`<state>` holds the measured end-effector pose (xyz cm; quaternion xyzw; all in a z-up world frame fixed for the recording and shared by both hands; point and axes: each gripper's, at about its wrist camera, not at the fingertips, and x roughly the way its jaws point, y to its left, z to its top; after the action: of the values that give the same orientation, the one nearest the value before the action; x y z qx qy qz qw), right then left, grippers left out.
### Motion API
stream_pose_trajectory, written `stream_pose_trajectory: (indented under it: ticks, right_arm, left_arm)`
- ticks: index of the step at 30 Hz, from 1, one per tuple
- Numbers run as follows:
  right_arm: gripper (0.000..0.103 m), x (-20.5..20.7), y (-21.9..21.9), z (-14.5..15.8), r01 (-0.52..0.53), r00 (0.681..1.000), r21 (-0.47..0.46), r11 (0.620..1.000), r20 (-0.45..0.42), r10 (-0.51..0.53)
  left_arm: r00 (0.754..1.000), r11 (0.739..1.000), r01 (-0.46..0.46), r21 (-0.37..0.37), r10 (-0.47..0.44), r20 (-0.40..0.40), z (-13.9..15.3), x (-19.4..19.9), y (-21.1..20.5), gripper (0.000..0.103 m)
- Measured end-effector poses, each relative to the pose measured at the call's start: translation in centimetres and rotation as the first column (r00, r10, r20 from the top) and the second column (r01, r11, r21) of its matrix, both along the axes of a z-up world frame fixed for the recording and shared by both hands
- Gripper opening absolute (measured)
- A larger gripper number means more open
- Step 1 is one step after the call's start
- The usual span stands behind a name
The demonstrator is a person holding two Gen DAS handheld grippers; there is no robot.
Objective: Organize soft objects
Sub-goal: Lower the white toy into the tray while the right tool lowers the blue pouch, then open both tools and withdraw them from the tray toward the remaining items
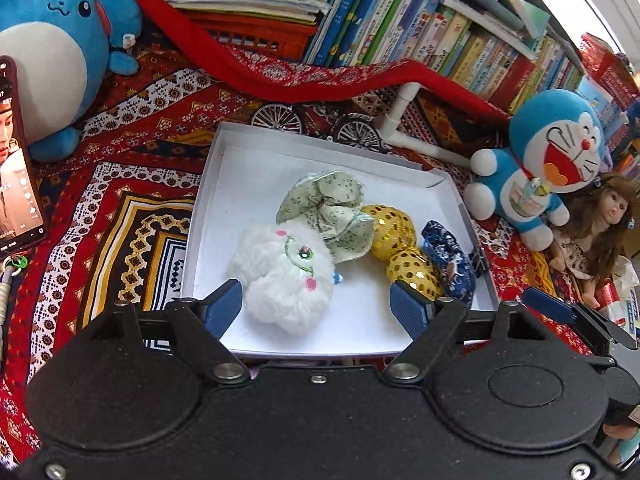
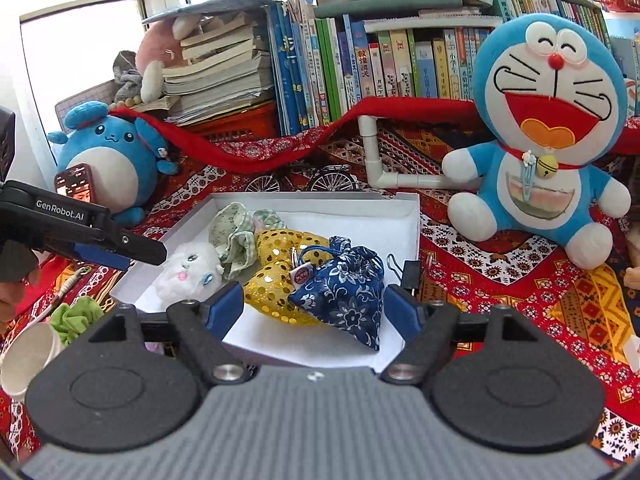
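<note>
A white cardboard box (image 1: 256,184) (image 2: 400,216) on the patterned cloth holds a white fluffy toy (image 1: 284,276) (image 2: 188,270), a green floral scrunchie (image 1: 328,208) (image 2: 234,232), a gold sequined bow (image 1: 400,244) (image 2: 276,276) and a blue floral pouch (image 1: 452,260) (image 2: 344,292). My left gripper (image 1: 318,306) is open, its fingers either side of the white toy's near end. My right gripper (image 2: 314,308) is open, its fingers flanking the blue pouch.
A Doraemon plush (image 1: 548,168) (image 2: 548,128) sits right of the box, a round blue plush (image 1: 52,48) (image 2: 108,156) at left with a phone (image 1: 16,160). A doll (image 1: 596,224), white pipe (image 2: 384,164), green scrunchie (image 2: 76,316), paper cup (image 2: 28,356) and binder clip (image 2: 408,272) lie around. Books line the back.
</note>
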<state>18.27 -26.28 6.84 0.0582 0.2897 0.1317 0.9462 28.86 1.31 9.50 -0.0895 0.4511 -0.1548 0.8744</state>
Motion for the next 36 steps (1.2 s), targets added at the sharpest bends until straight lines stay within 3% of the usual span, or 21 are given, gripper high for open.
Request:
stream_pose_trajectory:
  ticks: [20, 36]
  right_arm:
    - [0.092, -4.9, -0.3, 1.8, -0.029, 0.994, -0.011, 1.000, 0.103, 0.030]
    - [0.096, -8.3, 0.7, 1.5, -0.074, 0.985, -0.056, 0.996, 0.152, 0.081]
  left_arm:
    - [0.982, 0.997, 0.073, 0.004, -0.073, 0.174, 2.8, -7.2, 0.7, 0.081]
    - [0.966, 0.996, 0.085, -0.015, -0.079, 0.245, 2.5, -11.7, 2.2, 0.083]
